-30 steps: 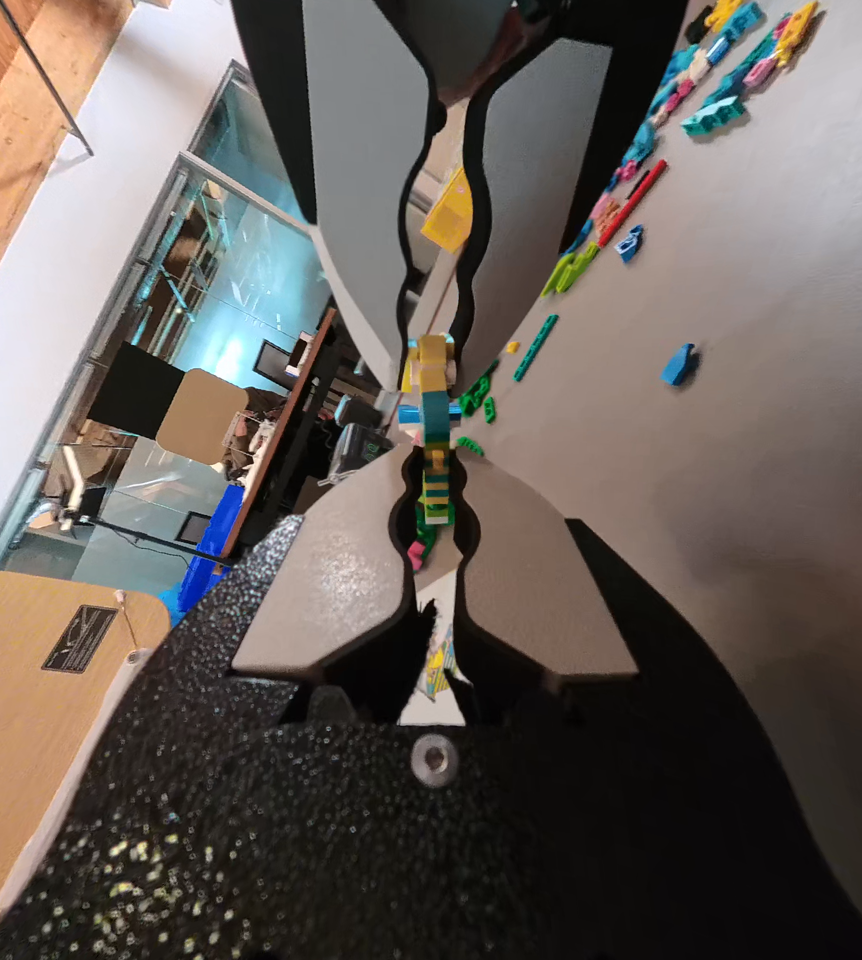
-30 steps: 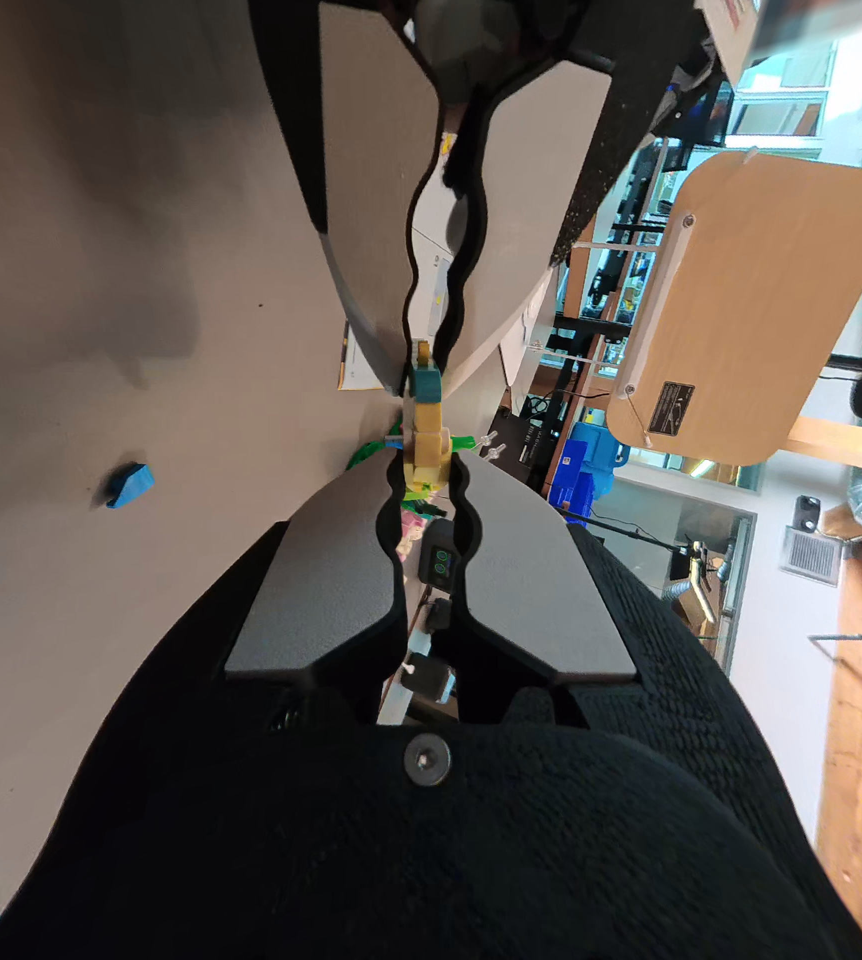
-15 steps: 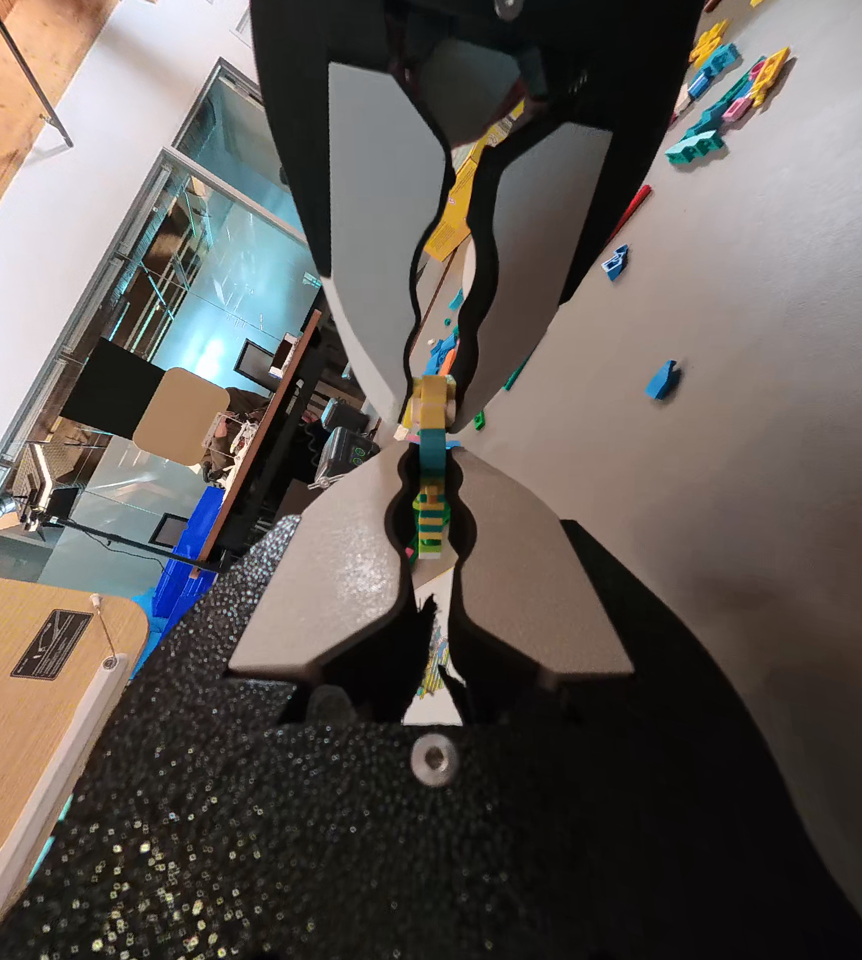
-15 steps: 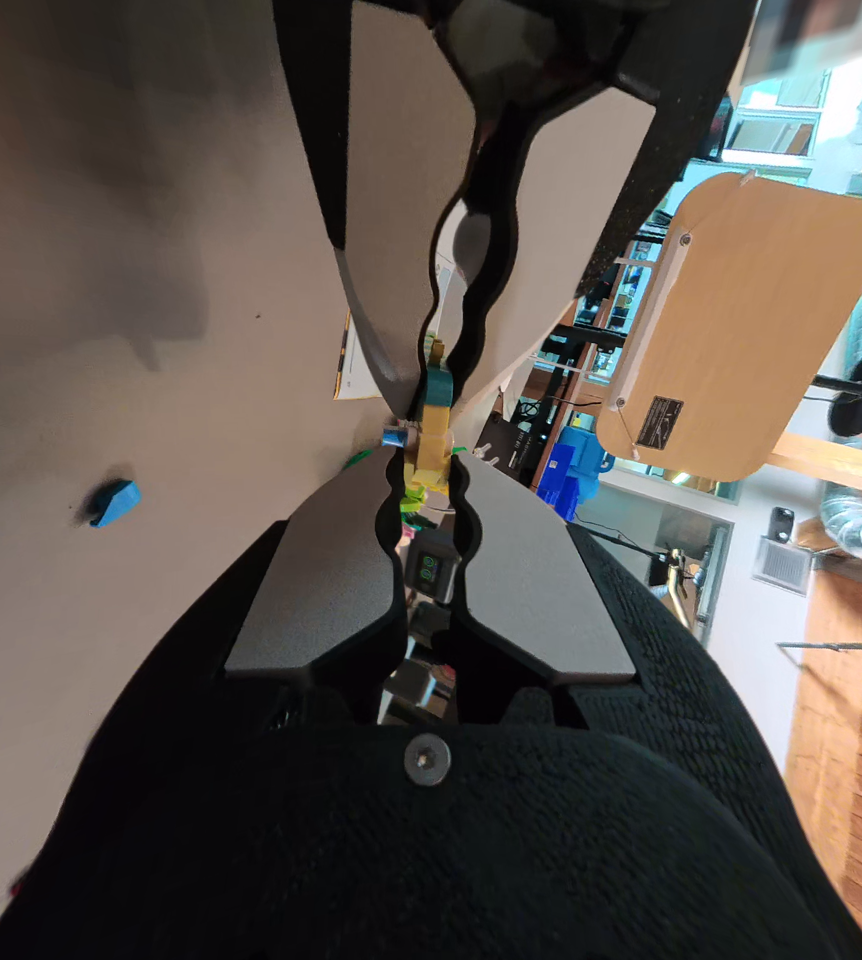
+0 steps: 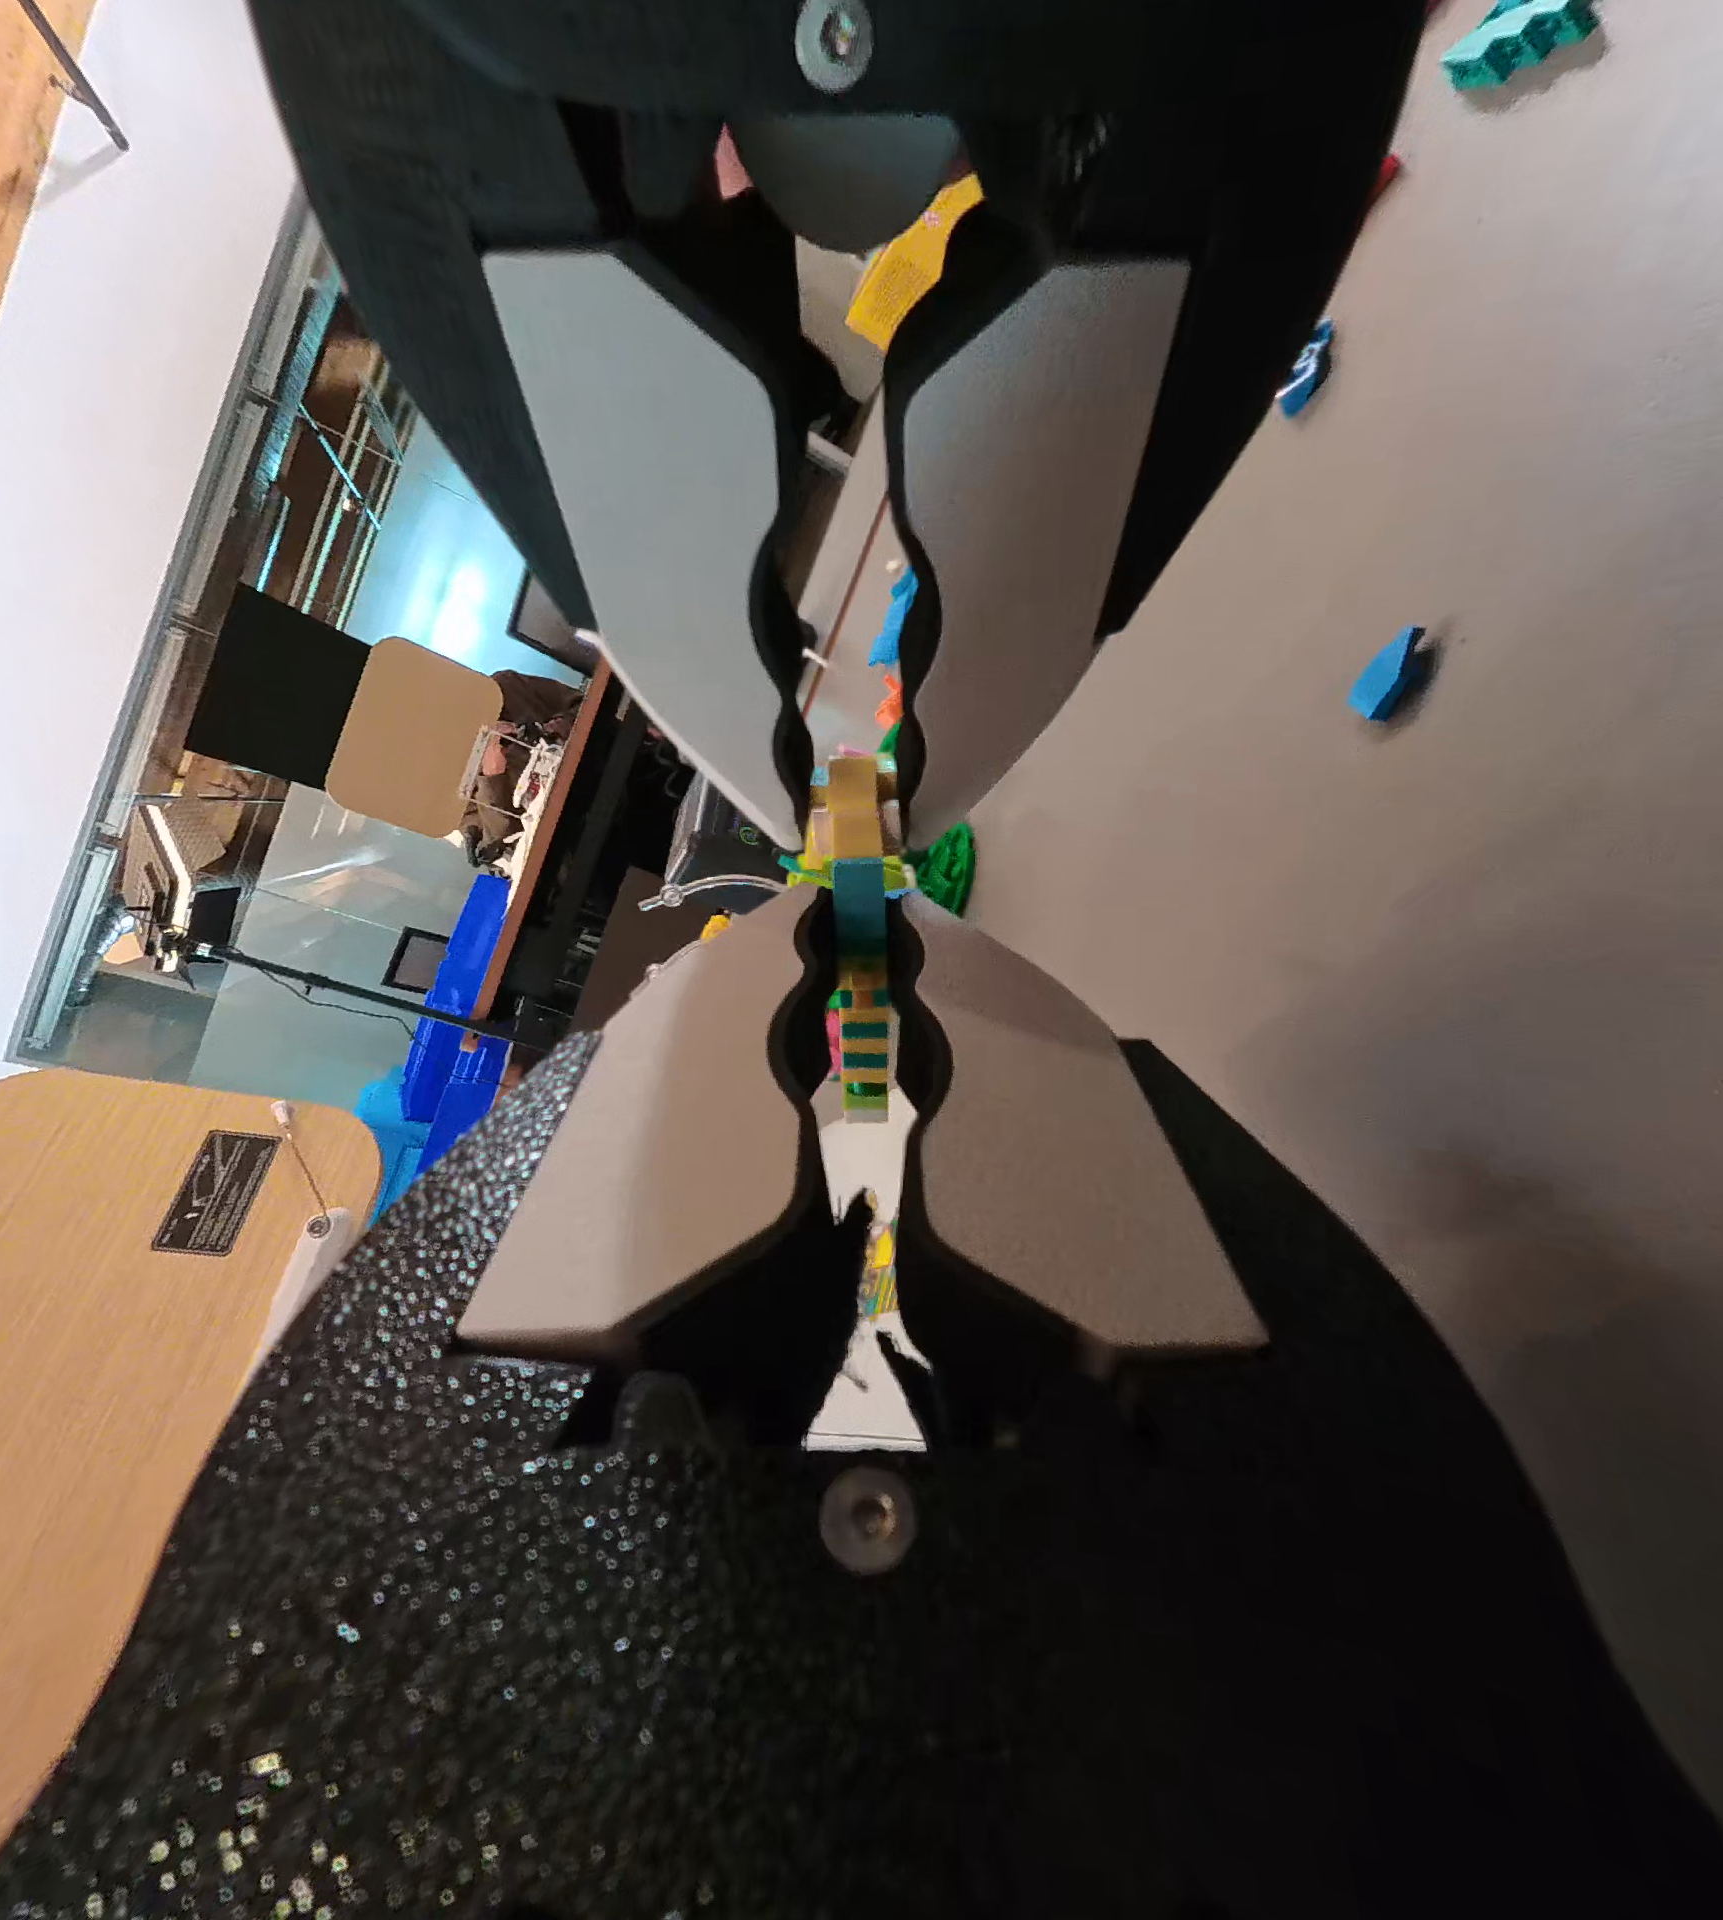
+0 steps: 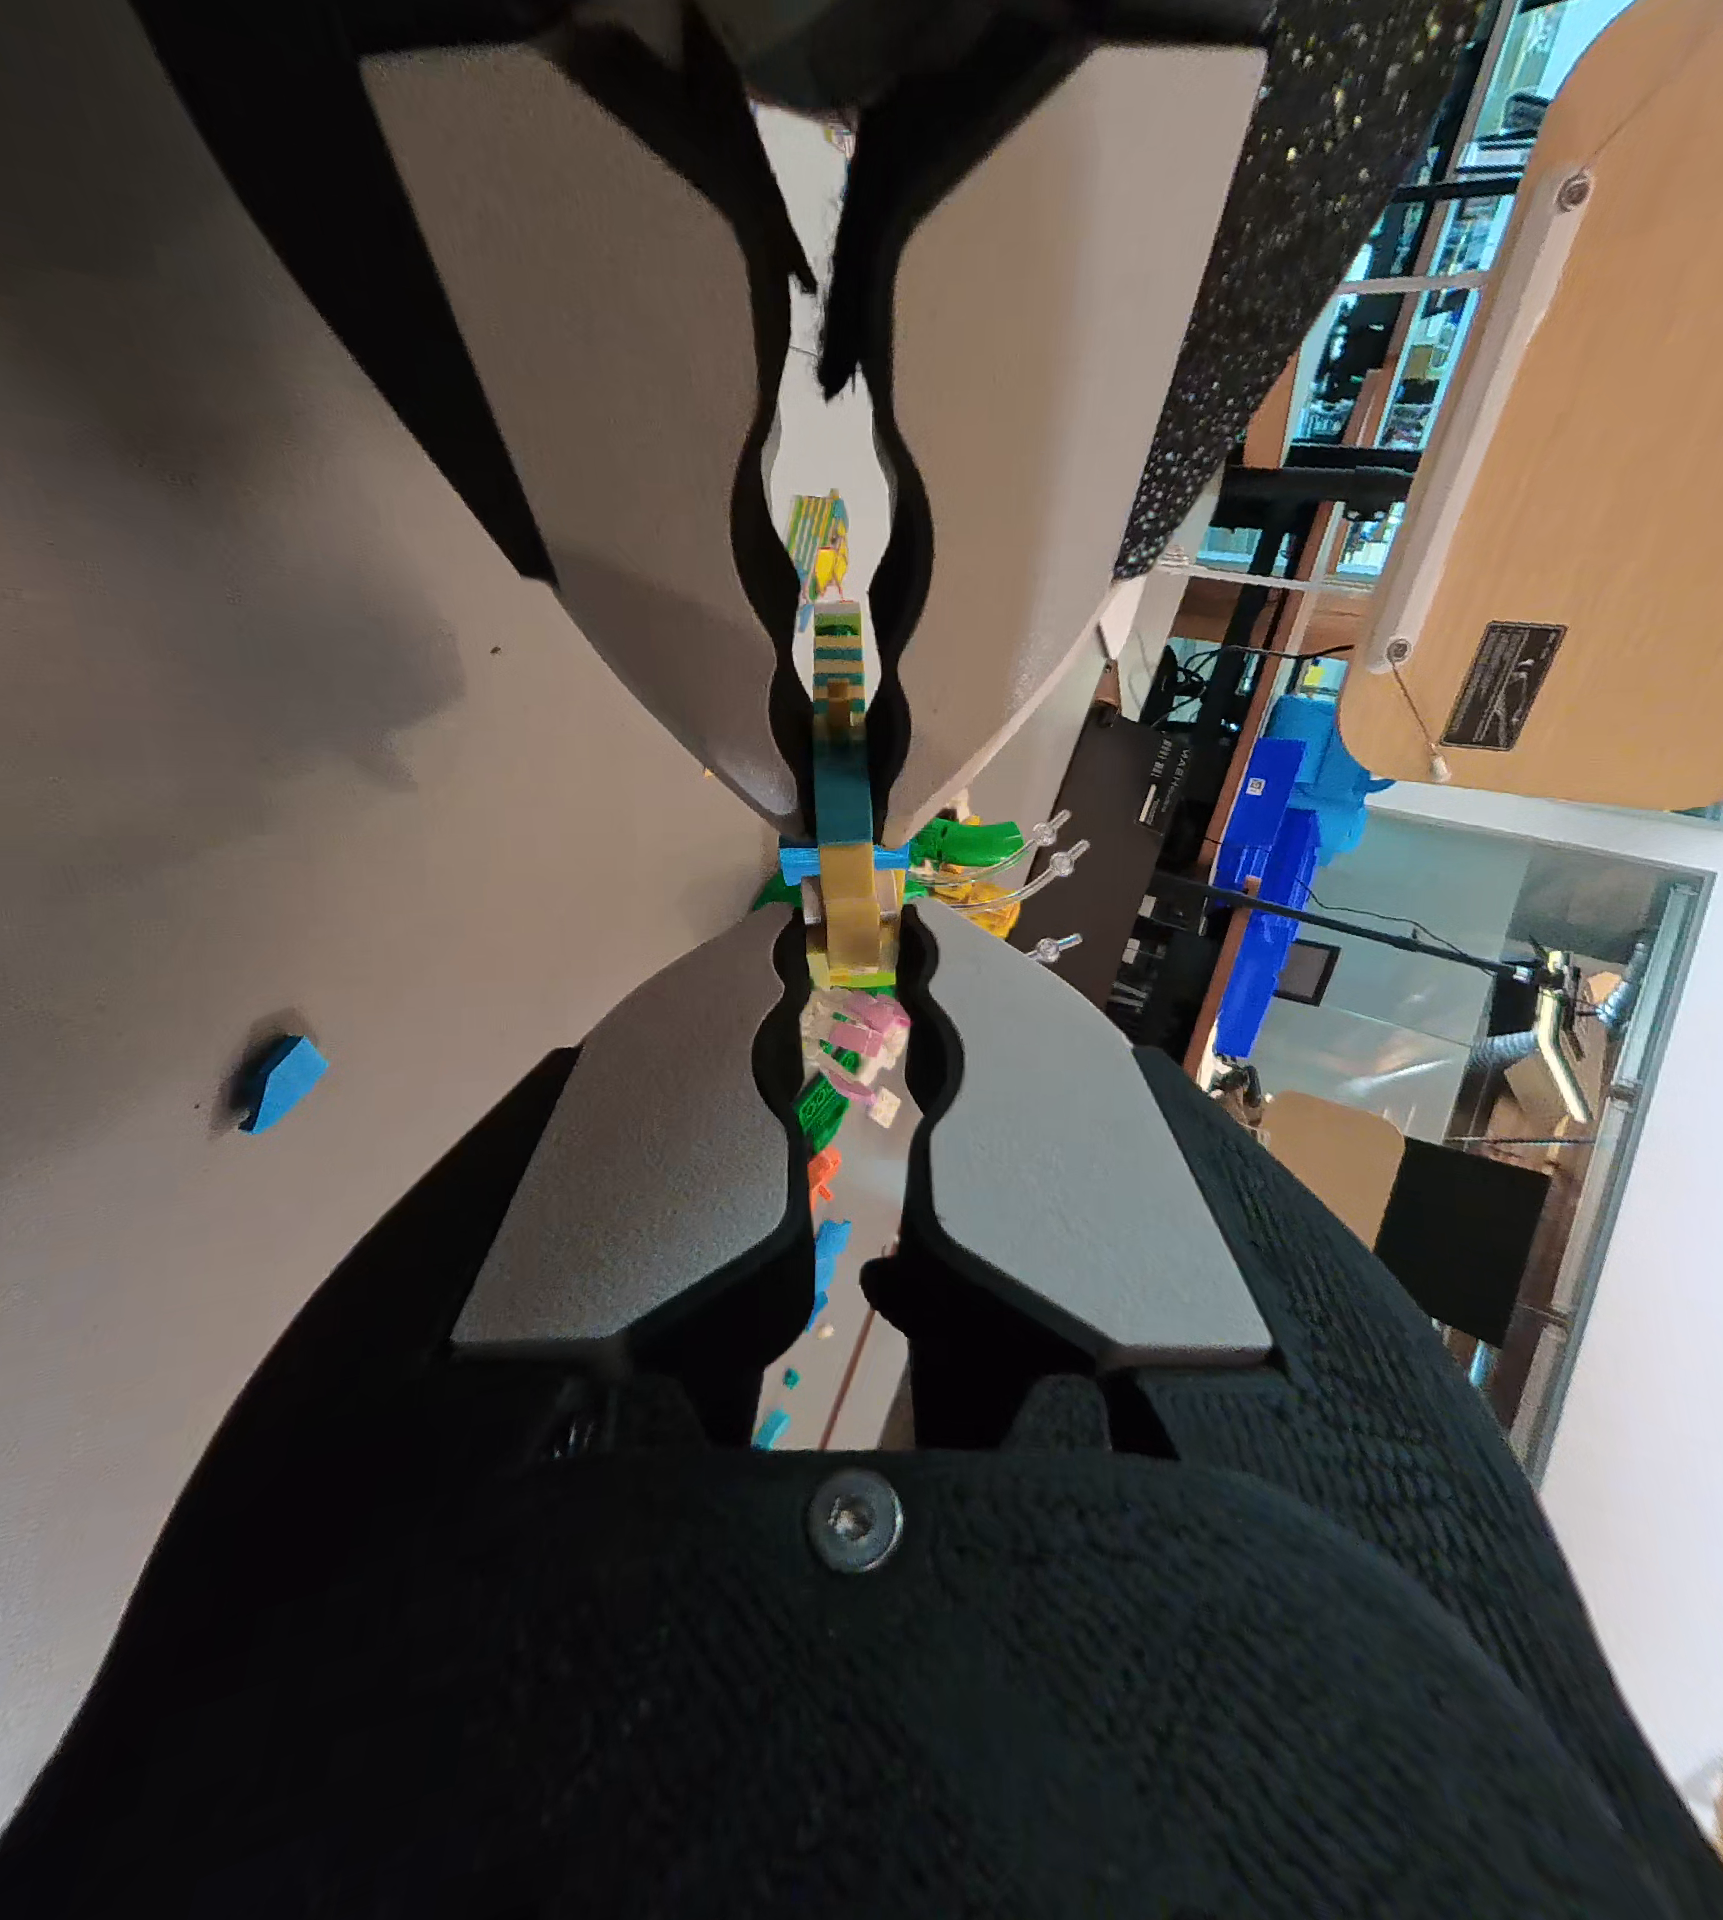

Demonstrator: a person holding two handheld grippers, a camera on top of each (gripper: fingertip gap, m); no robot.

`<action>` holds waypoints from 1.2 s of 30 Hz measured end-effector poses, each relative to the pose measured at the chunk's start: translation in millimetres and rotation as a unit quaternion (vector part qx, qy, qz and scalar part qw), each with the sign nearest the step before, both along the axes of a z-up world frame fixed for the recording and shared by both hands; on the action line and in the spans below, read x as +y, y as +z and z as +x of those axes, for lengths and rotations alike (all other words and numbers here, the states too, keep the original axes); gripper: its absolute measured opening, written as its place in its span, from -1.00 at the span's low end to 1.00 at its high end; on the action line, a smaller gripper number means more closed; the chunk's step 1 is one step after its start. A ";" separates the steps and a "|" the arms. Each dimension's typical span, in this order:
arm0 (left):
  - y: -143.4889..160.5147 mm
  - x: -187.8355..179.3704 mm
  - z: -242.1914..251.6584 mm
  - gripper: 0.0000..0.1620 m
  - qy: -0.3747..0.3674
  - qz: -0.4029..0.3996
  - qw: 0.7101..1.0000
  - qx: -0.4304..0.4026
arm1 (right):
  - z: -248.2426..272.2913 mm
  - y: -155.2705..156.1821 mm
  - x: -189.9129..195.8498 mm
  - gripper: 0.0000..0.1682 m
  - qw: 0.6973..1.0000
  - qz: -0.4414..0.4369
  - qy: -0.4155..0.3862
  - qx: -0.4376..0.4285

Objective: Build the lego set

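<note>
Closer together now than a second ago, noses almost meeting, the far gripper looming much larger in each wrist view. Left gripper [image 5: 857, 935] clamped near-shut on the teal-and-striped end of the small lego assembly [image 5: 862, 935]; right gripper [image 6: 852, 925] pinched just as tight on the tan-and-yellow end [image 6: 849, 914]. Whole build held aloft between the two, clear of the grey counter [image 5: 1459, 1039]. Step in hand, by the look of it: pressing two sub-sections together, or seating a brick at the joint. Next move calls for a straight, square squeeze along the build's axis, no twist, or the thin stack may snap apart. Counting up: two grippers, one assembly, one loose blue brick [image 6: 280, 1081] lying alone on the counter well off to the side, one cluster of green pieces [image 5: 945, 868] behind the tips, and a scatter of coloured parts further back, too blurred to number.
</note>
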State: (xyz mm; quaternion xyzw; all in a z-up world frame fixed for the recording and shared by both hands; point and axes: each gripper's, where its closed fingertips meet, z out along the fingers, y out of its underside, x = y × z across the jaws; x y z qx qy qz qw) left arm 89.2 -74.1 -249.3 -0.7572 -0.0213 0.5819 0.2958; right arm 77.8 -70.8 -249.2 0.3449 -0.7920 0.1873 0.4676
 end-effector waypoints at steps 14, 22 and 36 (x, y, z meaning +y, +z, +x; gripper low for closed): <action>2.0 12.2 8.6 -0.90 -0.067 0.033 0.997 -0.007 | 14.5 -1.1 8.8 -0.81 0.992 -0.006 0.073 -0.103; 1.7 11.8 8.0 -0.90 -0.069 0.050 0.996 -0.020 | 14.3 0.0 11.5 -0.80 0.989 -0.010 0.063 -0.136; -2.6 15.9 9.5 -0.90 -0.075 0.039 0.996 -0.024 | 18.6 -3.6 15.9 -0.81 0.988 0.019 0.106 -0.107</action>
